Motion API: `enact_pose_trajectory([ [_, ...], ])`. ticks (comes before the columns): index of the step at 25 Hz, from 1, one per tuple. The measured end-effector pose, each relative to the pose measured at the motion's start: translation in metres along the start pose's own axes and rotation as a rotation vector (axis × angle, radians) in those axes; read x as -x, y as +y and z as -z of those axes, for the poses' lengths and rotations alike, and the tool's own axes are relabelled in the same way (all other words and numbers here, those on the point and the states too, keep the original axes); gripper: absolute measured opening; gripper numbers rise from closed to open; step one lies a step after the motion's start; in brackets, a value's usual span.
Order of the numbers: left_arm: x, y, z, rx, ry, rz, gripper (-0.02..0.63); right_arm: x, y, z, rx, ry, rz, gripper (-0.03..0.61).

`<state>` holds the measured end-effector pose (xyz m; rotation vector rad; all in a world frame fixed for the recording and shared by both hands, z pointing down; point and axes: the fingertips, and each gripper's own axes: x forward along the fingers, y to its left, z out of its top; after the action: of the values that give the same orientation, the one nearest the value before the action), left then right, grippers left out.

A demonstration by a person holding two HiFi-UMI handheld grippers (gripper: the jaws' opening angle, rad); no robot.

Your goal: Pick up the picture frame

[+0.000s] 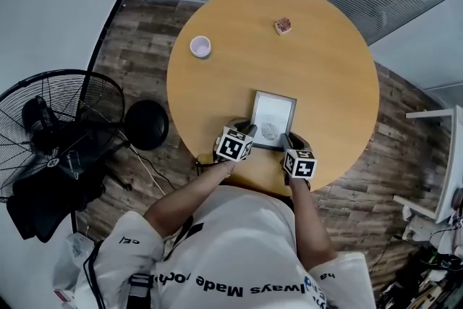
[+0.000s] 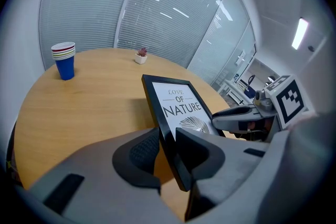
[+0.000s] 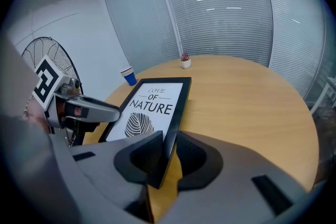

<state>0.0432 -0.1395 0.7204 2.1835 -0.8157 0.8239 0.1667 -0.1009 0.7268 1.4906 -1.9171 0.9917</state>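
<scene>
head view – left gripper (image 1: 249, 129) and right gripper (image 1: 289, 138) each clamp a near corner of the picture frame (image 1: 273, 118).

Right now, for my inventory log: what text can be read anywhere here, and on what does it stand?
"LOVE OF NATURE": on the white print in the black picture frame, above a leaf drawing.
"ways Made": on the person's white shirt, seen upside down; the other letters there are cut off or too small to read.

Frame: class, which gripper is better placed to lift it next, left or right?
Neither wins outright. The left gripper is shut on the frame at its left edge, the right gripper at its right edge, so lifting with both looks steadiest.
</scene>
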Motion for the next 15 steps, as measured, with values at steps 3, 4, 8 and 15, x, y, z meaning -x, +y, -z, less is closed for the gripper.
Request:
enact_pose_trajectory([
  [3, 0.004, -0.001, -0.003, 0.001, -0.009, 0.002, 0.112, 0.003, 0.001, -0.003, 0.004, -0.004, 0.000, 0.097],
  [4, 0.005, -0.001, -0.004, 0.001, -0.012, 0.002, 0.112, 0.004, 0.002, -0.005, 0.006, -0.006, 0.000, 0.097],
  [8, 0.012, -0.005, -0.009, 0.006, -0.028, 0.005, 0.112, 0.011, 0.004, -0.010, 0.012, -0.018, 0.000, 0.097],
  [15, 0.022, -0.008, -0.019, 0.002, -0.058, 0.006, 0.110, 0.021, 0.008, -0.021, 0.021, -0.043, 0.005, 0.097],
])
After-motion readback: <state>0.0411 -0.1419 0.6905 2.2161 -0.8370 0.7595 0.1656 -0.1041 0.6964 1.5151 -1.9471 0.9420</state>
